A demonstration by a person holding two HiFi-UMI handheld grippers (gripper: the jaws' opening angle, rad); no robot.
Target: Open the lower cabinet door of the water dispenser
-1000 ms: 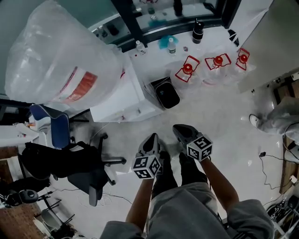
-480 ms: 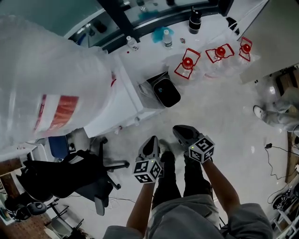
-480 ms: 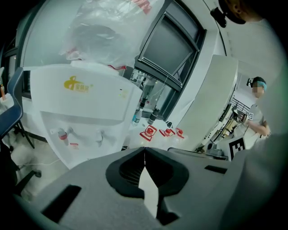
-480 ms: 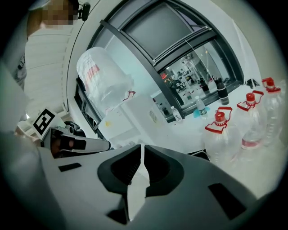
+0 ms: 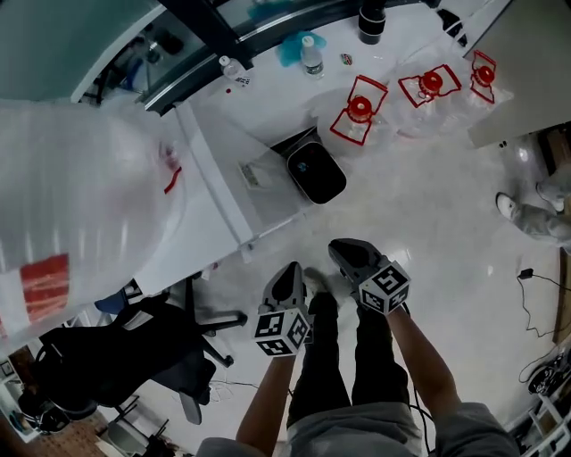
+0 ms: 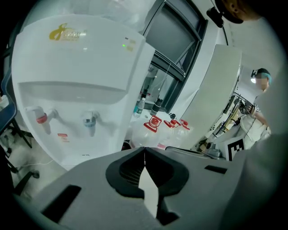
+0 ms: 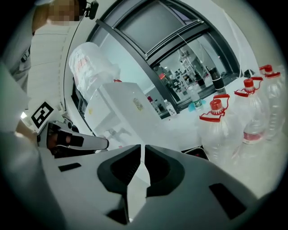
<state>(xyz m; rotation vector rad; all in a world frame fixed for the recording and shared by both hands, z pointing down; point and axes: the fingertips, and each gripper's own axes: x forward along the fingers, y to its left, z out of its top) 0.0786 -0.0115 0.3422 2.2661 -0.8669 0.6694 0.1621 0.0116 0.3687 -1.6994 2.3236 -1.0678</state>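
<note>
The white water dispenser point(image 5: 210, 192) stands at the left with a big clear bottle point(image 5: 62, 223) on top. In the left gripper view its front point(image 6: 76, 85) shows a red tap point(image 6: 41, 118) and a blue tap point(image 6: 89, 121). The lower cabinet door is hidden behind the gripper body there. My left gripper point(image 5: 290, 270) point(image 6: 144, 150) is shut and holds nothing, a short way from the dispenser's front. My right gripper point(image 5: 343, 250) point(image 7: 143, 150) is beside it, shut and empty. The right gripper view shows the dispenser point(image 7: 123, 110) and the left gripper point(image 7: 78, 141).
Several clear water bottles with red caps point(image 5: 359, 112) stand on the floor behind a black bin point(image 5: 314, 172). A black office chair point(image 5: 134, 344) is left of my legs point(image 5: 343, 357). A person's shoe point(image 5: 510, 207) is at the right. A glass partition point(image 5: 241, 27) runs behind.
The head view has sunk: the dispenser and its bottle loom larger and have slid left. Both grippers stay shut and side by side in front of the legs.
</note>
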